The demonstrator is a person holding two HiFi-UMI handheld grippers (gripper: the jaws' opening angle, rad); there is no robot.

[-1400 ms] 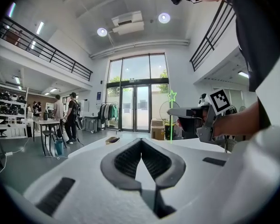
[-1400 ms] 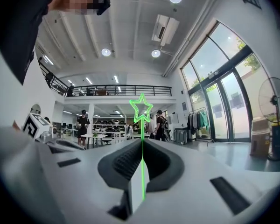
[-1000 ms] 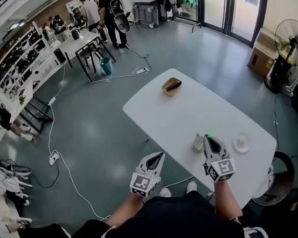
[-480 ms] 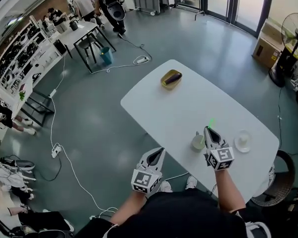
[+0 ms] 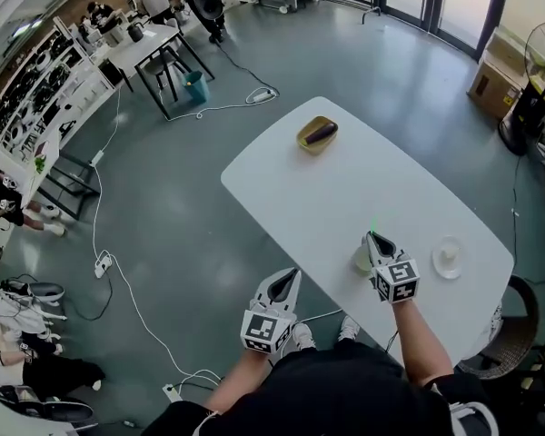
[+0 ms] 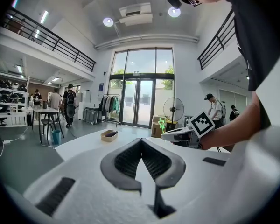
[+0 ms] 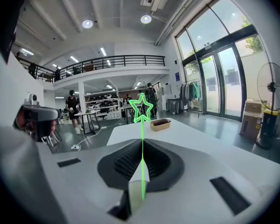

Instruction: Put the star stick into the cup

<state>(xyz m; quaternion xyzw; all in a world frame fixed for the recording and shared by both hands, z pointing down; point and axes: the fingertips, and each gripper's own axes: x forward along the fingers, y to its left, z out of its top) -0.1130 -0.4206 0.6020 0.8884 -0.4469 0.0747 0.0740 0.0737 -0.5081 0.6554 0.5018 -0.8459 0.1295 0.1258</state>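
Two grippers: right gripper, clenched on the star stick, has edged closer above the cup (stick not yet inside); left gripper closed, empty.

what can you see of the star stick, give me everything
The star stick is a thin, bright green rod, plastic-looking, ending in an open star outline. The right gripper has its jaws shut on the shaft, with the star poking out past their tips. In the head view it is only a green glint beyond that gripper, near the cup on the white table. Only the jaws visibly touch it.
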